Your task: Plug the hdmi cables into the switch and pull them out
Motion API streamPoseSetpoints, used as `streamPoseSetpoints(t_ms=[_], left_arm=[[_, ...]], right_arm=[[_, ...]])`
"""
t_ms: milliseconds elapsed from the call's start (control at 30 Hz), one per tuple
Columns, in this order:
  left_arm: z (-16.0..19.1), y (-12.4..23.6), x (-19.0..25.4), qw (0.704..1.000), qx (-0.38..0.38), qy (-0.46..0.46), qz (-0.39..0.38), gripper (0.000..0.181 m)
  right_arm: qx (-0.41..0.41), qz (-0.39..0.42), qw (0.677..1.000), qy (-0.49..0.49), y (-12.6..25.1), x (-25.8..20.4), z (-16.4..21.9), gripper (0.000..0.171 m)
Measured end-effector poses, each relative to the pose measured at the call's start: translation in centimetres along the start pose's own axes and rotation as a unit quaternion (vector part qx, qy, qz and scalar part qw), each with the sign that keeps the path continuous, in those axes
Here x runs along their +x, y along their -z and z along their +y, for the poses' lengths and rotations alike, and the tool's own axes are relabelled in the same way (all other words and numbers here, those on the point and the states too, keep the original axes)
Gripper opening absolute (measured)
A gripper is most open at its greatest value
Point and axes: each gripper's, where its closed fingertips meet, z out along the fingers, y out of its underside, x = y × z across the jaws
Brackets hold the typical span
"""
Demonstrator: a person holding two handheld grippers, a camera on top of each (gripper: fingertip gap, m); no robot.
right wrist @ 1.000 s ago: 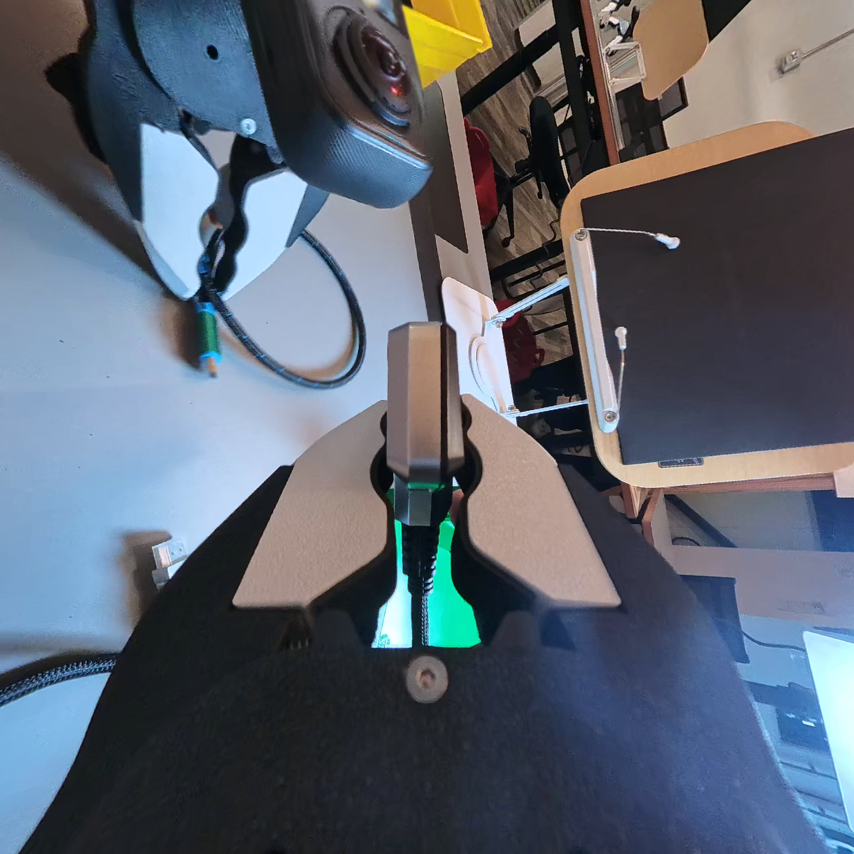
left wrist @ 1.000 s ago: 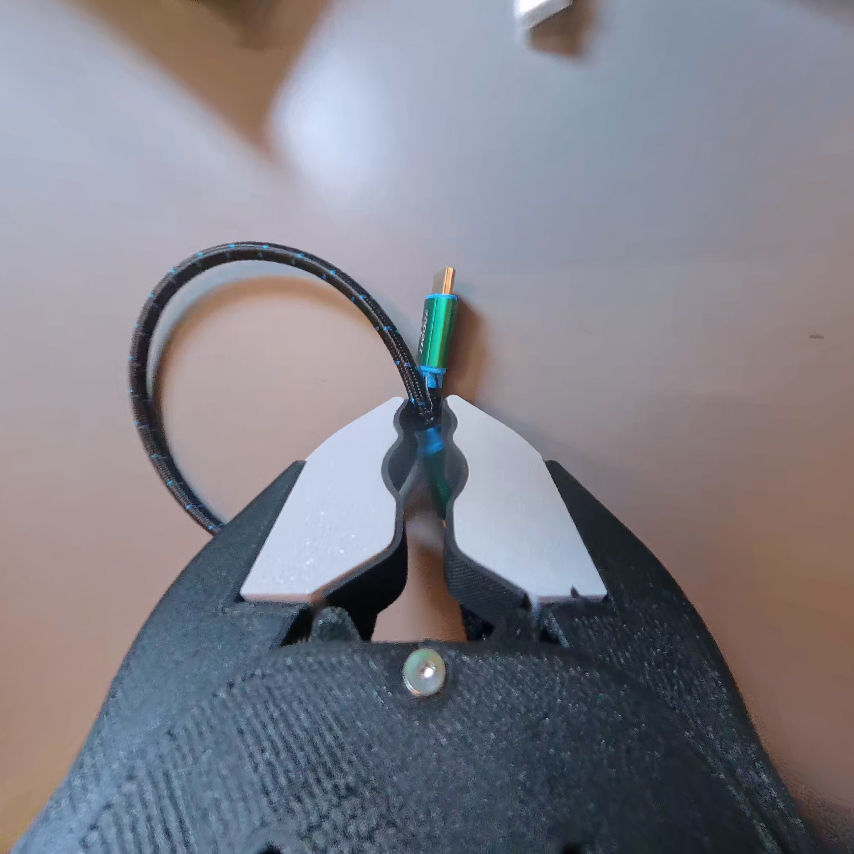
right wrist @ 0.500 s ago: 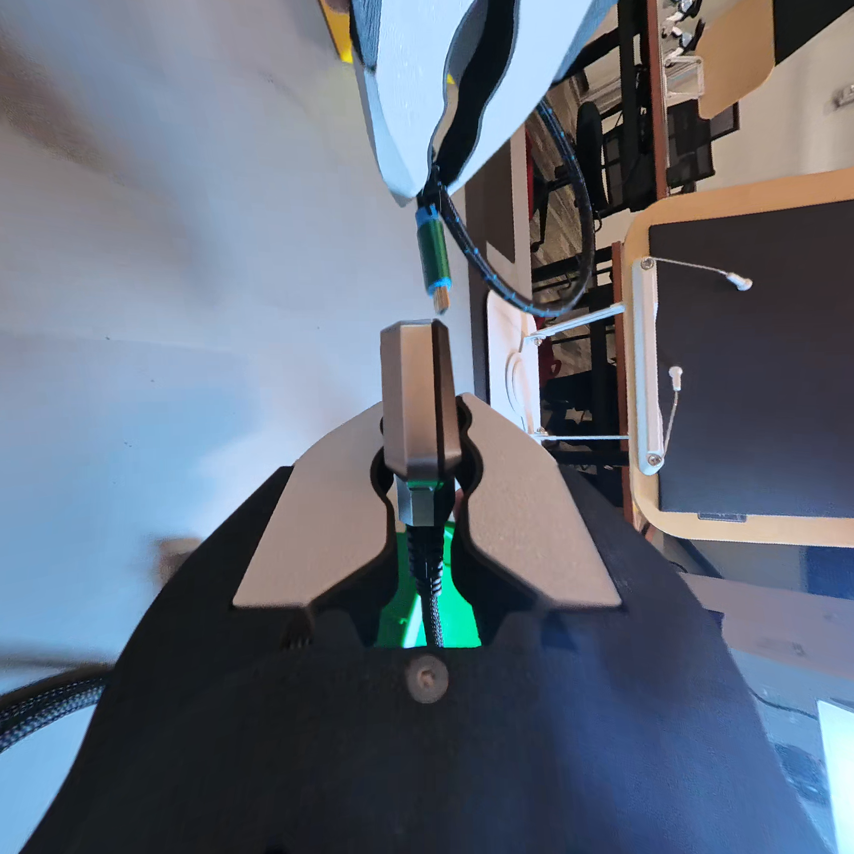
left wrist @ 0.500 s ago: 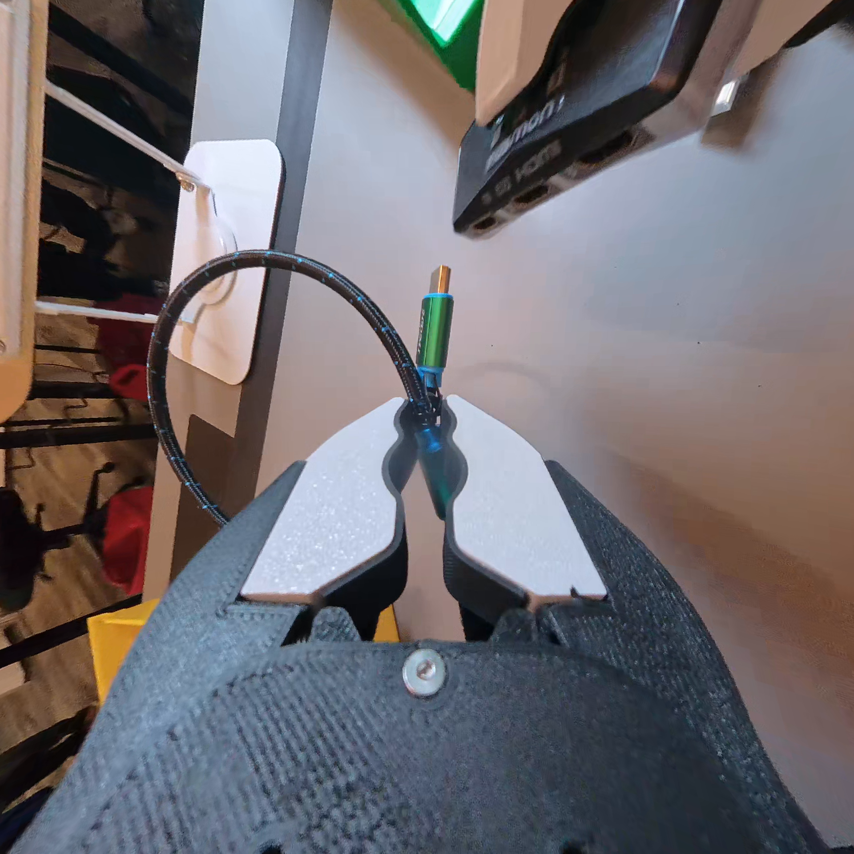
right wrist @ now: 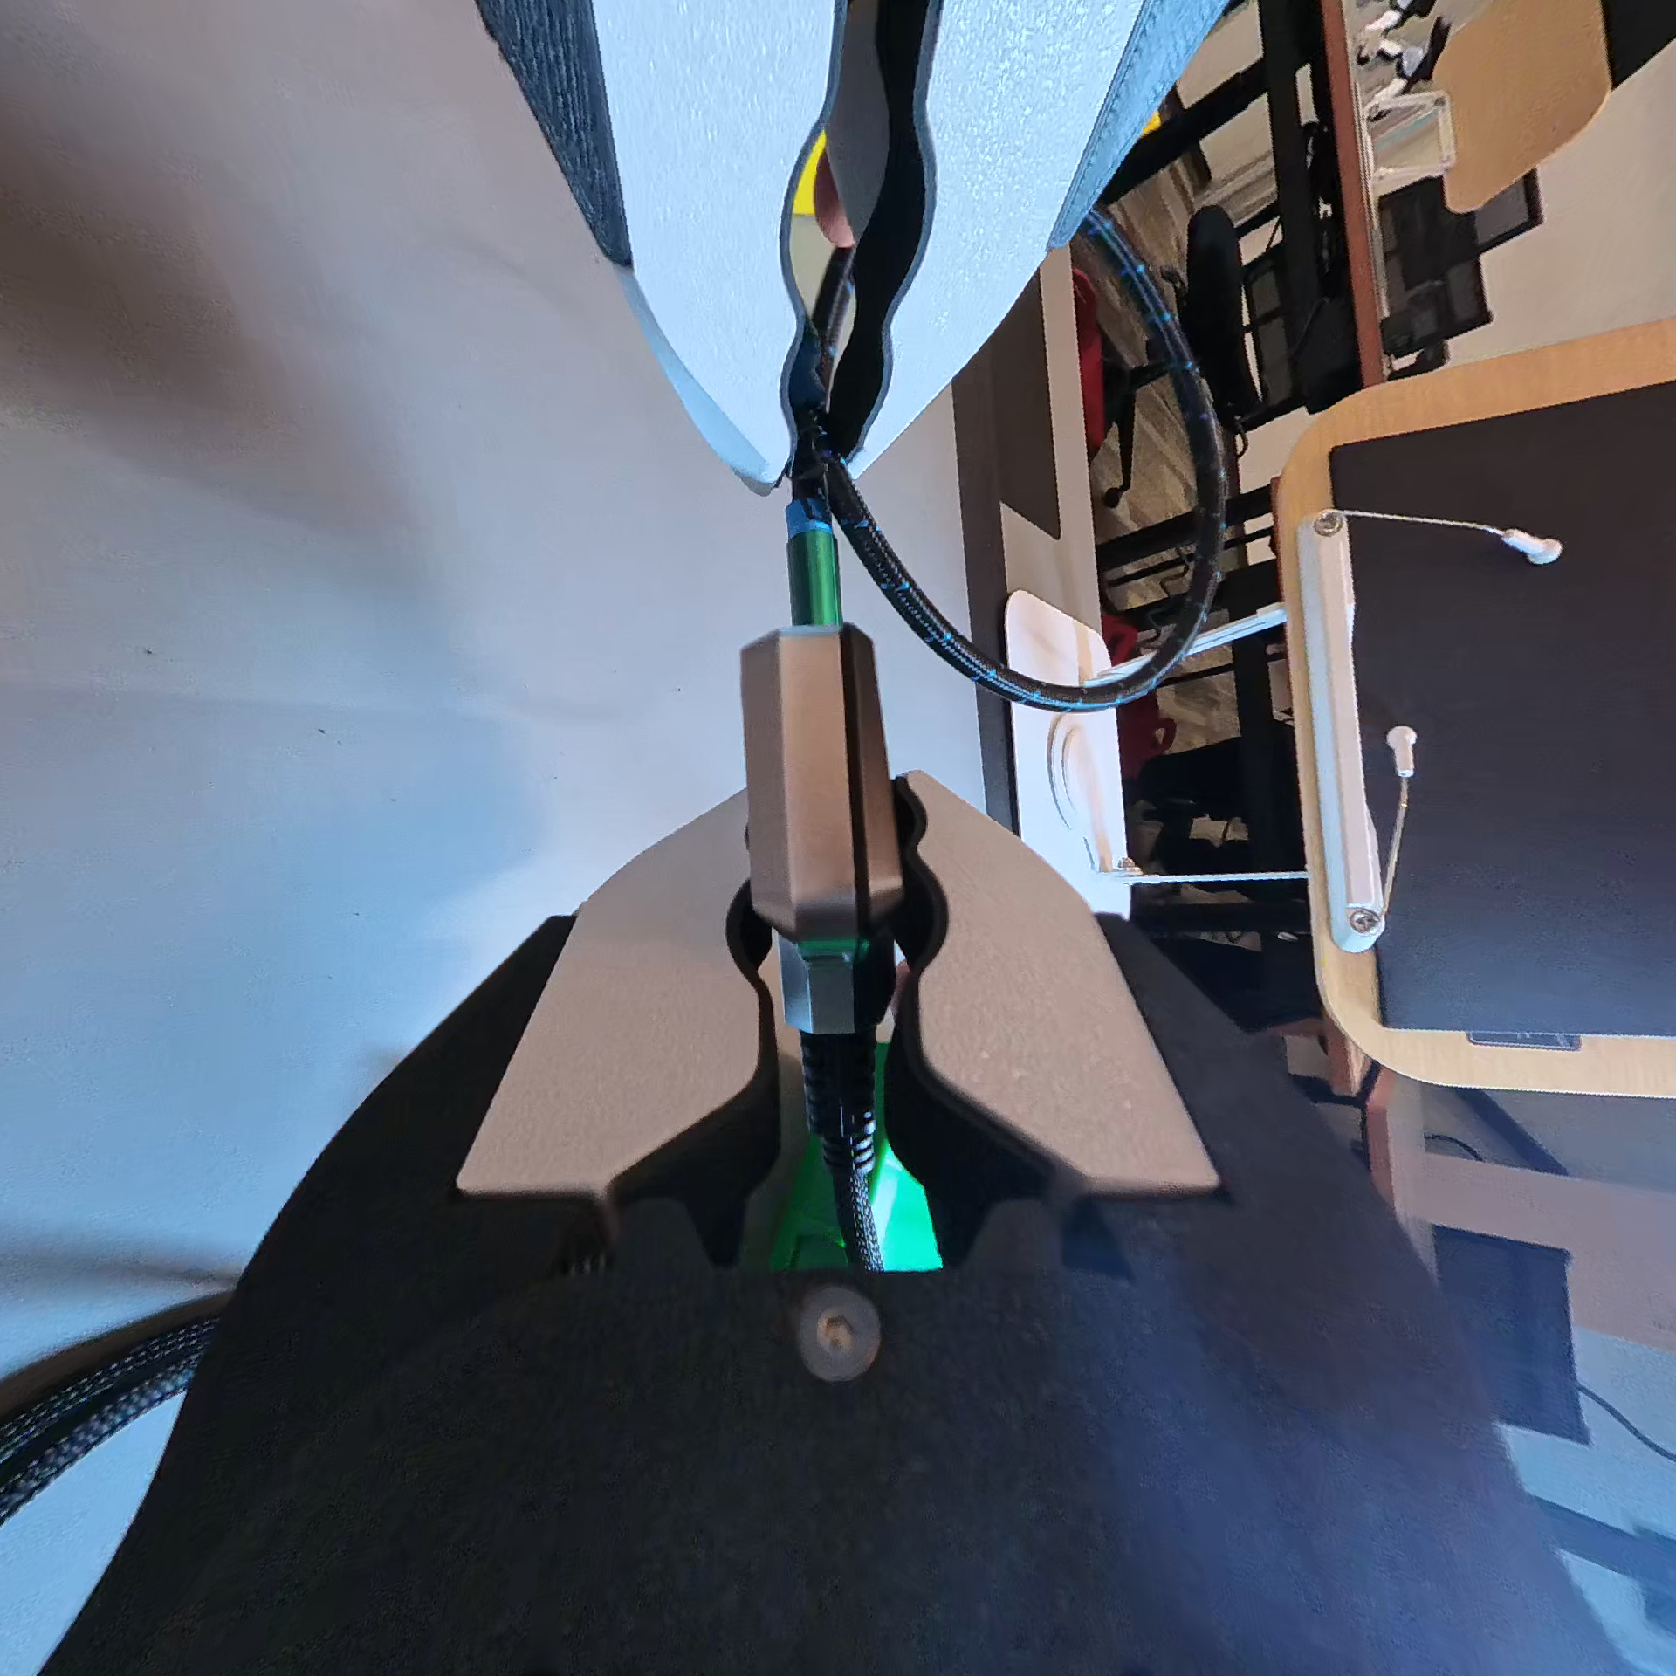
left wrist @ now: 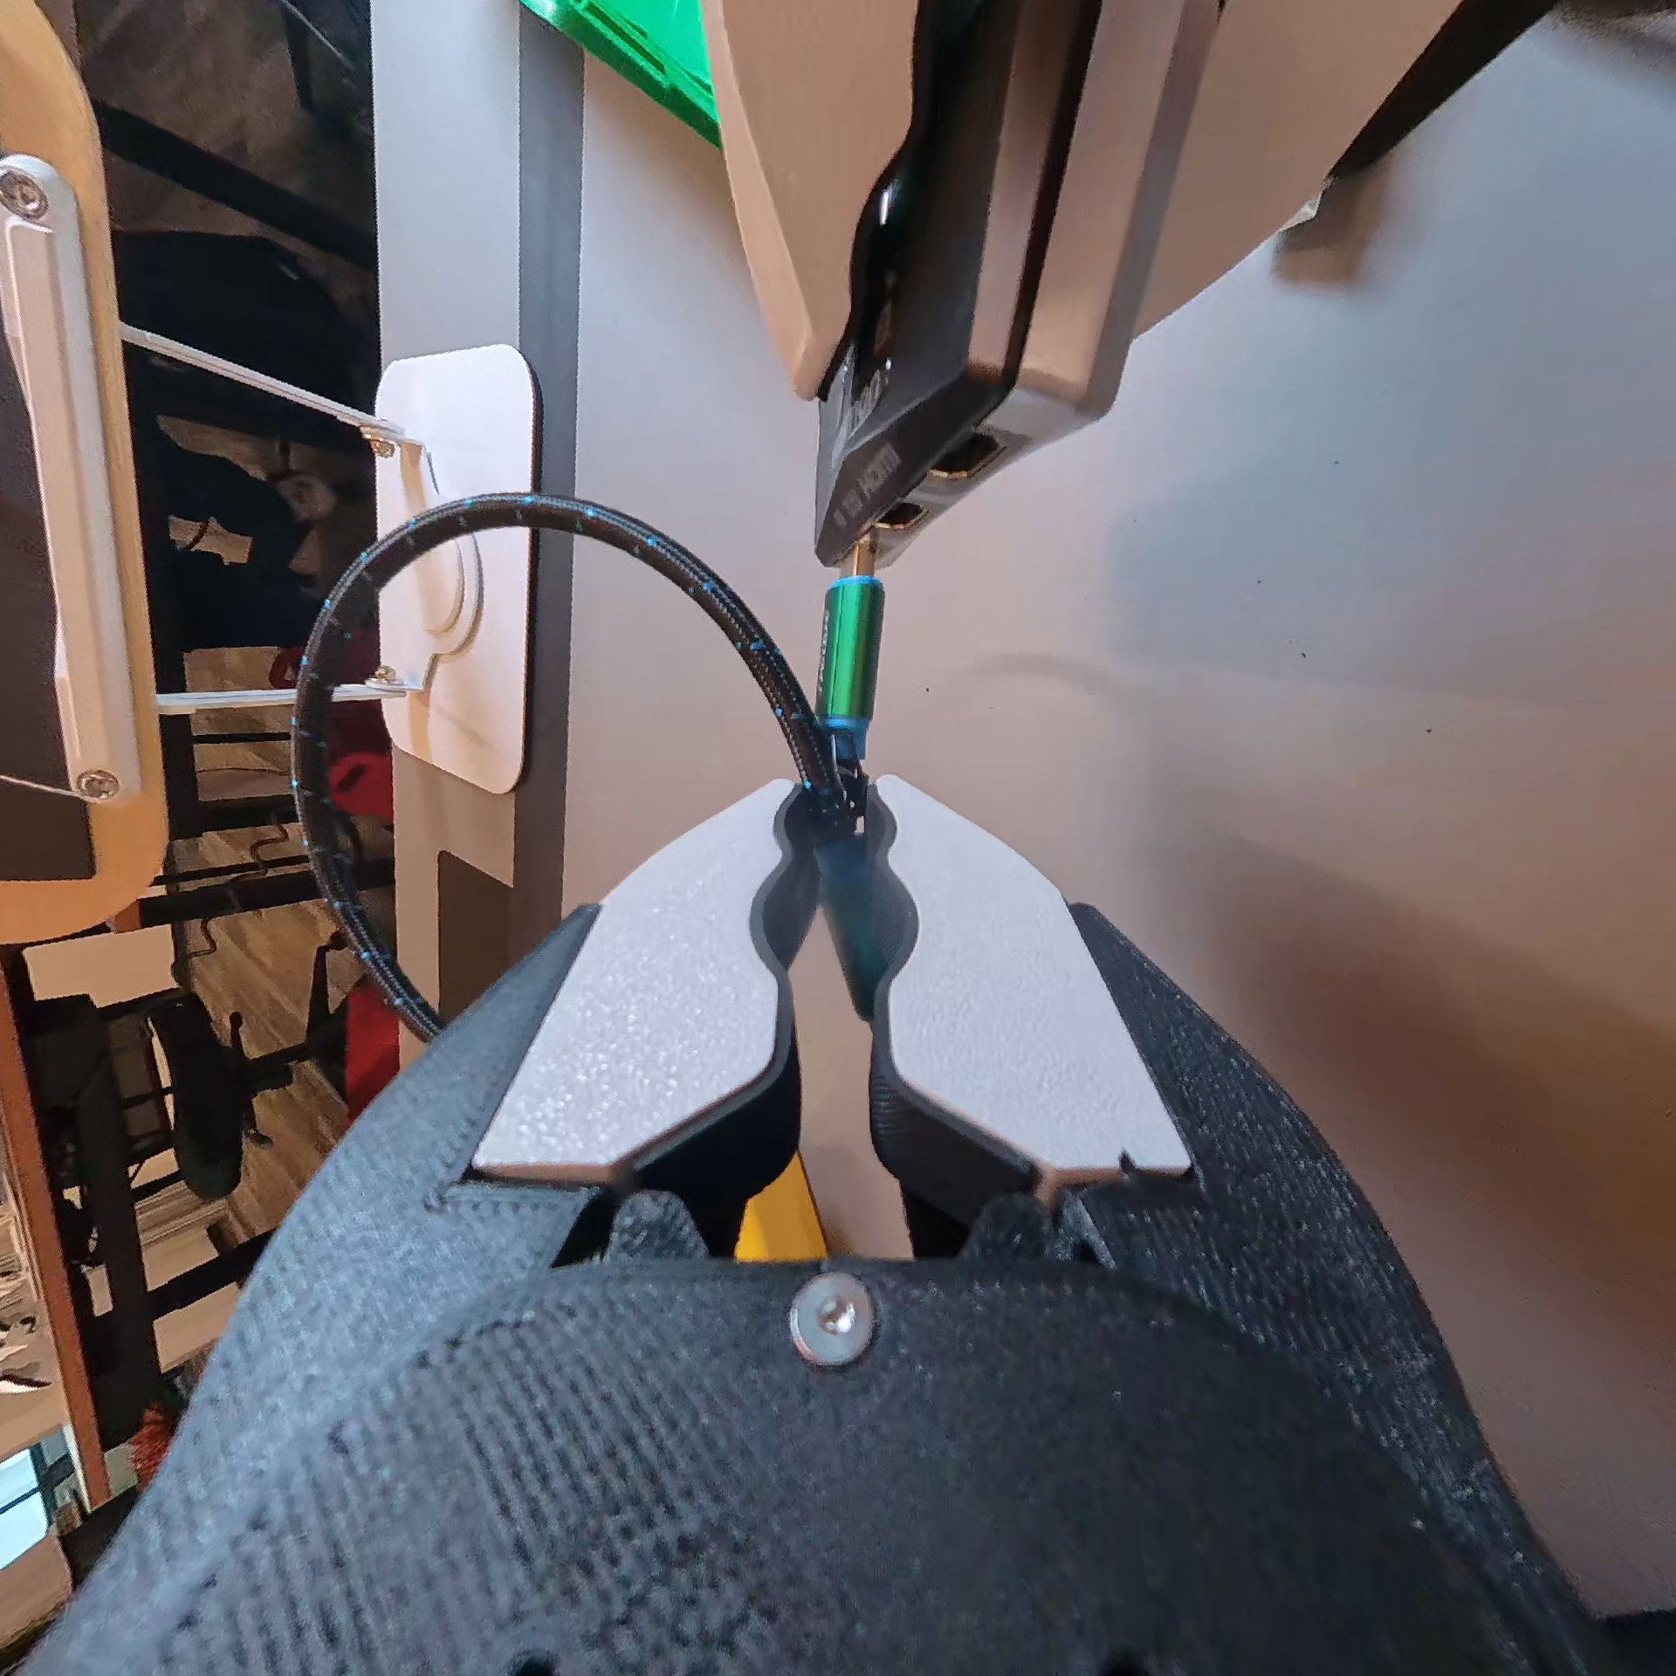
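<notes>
Nose-to-nose, tongs (left wrist: pixel 839 798) and switch (left wrist: pixel 916 444).

Your left gripper (left wrist: pixel 839 803) and right gripper (right wrist: pixel 830 821) face nose to nose, only the green metal plug (left wrist: pixel 848 653) and dark grey switch box (right wrist: pixel 812 780) between them. The pale grey tabletop (left wrist: pixel 1270 725) alongside lies open; its edge strip (left wrist: pixel 549 272) bounds the other side.

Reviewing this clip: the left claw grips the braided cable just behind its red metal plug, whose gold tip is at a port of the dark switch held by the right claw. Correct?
Nearly. The metal plug is green, not red, as the left wrist view shows. Otherwise right: left claw grips the braided cable, tip at the dark switch, held by the right claw.
</notes>
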Motion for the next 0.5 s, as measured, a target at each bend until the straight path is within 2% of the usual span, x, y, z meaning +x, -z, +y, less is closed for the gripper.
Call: streamPoseSetpoints(t_ms=[133, 267, 400, 500], left_arm=[[-0.2, 0.3, 0.4, 1.0, 0.021, -0.005, 0.019, 0.011], [-1.0, 1.1, 0.6, 0.996, 0.075, -0.007, 0.051, 0.011], [-1.5, 1.5, 1.5, 0.986, 0.125, 0.018, 0.109, 0.01], [-2.4, 2.5, 1.3, 0.977, 0.168, 0.035, 0.124, 0.01]], right_arm=[[0.016, -0.017, 1.0, -0.009, 0.3, -0.4, -0.2, 0.022], [0.078, -0.045, 0.995, -0.052, 1.6, -0.6, -1.5, 0.021], [0.1, -0.069, 0.99, -0.066, 2.2, -0.9, -1.8, 0.021], [0.125, -0.073, 0.986, -0.086, 3.0, -0.5, -2.2, 0.021]])
